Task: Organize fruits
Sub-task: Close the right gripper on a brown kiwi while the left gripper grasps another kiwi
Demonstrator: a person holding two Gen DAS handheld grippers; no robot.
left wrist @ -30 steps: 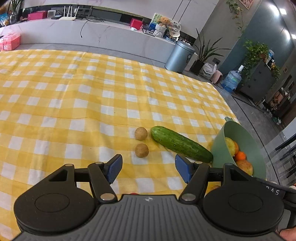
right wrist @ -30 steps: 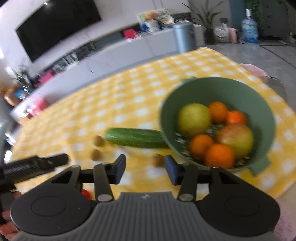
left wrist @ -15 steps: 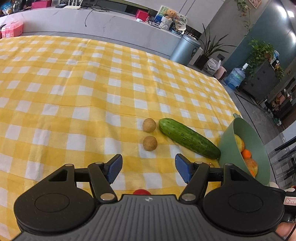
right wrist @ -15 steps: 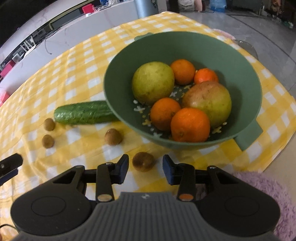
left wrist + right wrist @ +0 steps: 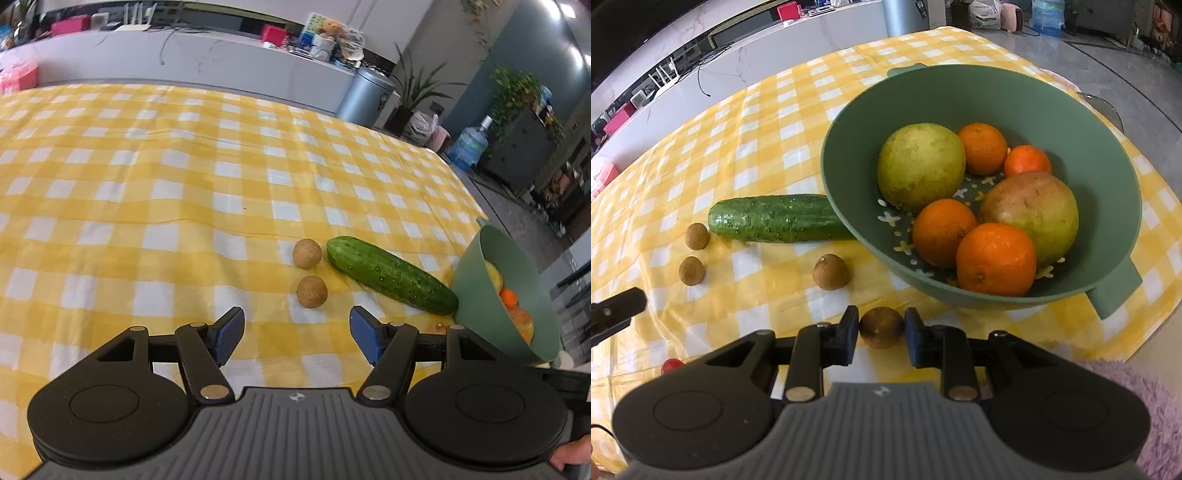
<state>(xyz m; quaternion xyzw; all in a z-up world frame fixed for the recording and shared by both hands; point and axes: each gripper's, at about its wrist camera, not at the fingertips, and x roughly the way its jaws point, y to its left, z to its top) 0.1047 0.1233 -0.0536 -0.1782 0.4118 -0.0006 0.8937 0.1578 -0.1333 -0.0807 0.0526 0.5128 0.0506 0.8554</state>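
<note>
Four small brown fruits (image 5: 831, 272) loose on the yellow checked cloth (image 5: 768, 122), longans by the look of them, plus one cucumber (image 5: 775, 218) lying with its far end tucked against the green bowl (image 5: 1015, 92). Right gripper (image 5: 881, 329) tipped steeply down over the nearest brown fruit (image 5: 881, 327), jaws just closed in and now pinching it from both sides, pads touching the skin, fruit not lifted off the cloth as far as can be told. Makes sense as a grab: closest piece to the bowl's near rim, so probably a short hop over the edge. Left gripper (image 5: 296, 334) hanging back with jaws wide apart and nothing between them, aimed toward the two brown fruits (image 5: 312, 291) beside the cucumber's blunt end, likely lined up for its own pick. Inside the bowl: one big yellow-green fruit (image 5: 921, 166), one reddish-green one (image 5: 1030, 210), and four oranges or mandarins (image 5: 995, 258) packed around them, drain-hole pattern showing on the bottom. Plenty of room left on the near side for small stuff. Also a tiny red thing (image 5: 671, 365) at the cloth's near edge, too cut off to say what.
</note>
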